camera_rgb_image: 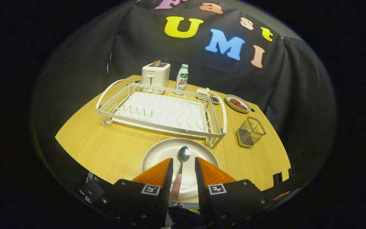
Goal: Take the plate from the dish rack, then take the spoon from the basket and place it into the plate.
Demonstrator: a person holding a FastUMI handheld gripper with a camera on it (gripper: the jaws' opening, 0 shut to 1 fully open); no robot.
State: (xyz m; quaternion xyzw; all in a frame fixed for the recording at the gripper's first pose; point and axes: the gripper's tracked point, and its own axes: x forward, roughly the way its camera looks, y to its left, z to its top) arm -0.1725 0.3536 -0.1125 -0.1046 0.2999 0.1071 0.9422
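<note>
A round white plate (157,154) lies on the wooden table, just in front of the white dish rack (169,128), whose slots hold nothing. In the plate lies a spoon (183,155), its metal bowl pointing toward the rack and its red-and-white checked handle running back between my fingers. My gripper (183,159) hovers over the near half of the plate and is open. The orange fingers (157,171) stand either side of the handle with a gap on both sides. The wire basket (250,131) stands to the right of the rack with nothing in it.
Behind the rack stand a white toaster (155,75) with toast in it and a white bottle (182,77). A small dish with brown pieces (238,103) sits at the back right, beside a small tray (206,93). The table's (106,149) curved edge runs close below the plate.
</note>
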